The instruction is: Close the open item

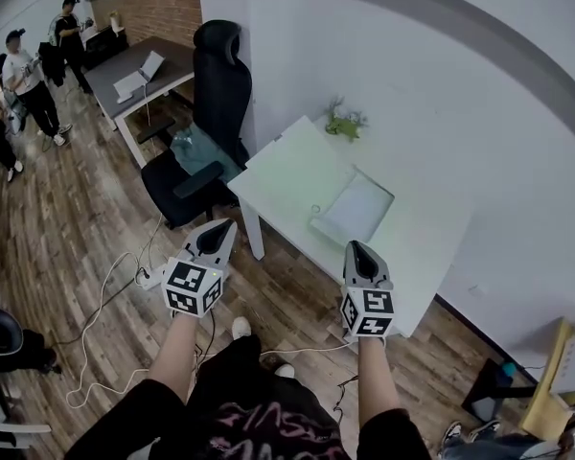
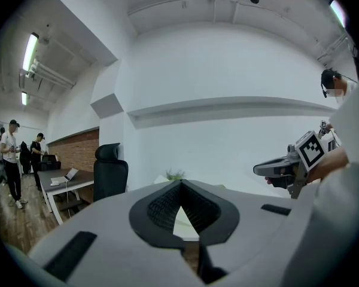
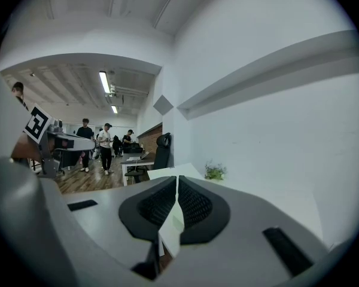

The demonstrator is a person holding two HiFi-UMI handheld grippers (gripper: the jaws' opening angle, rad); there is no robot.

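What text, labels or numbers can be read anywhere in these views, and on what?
None can be read.
On left gripper and right gripper: only square marker patterns, no letters.
On dark clothing: pink print, too blurred to read.

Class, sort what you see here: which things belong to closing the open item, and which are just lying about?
For the job: pale flat rectangular item on the white table; left gripper and right gripper, jaws together, holding nothing.

Just lying about: small green plant; black office chair.
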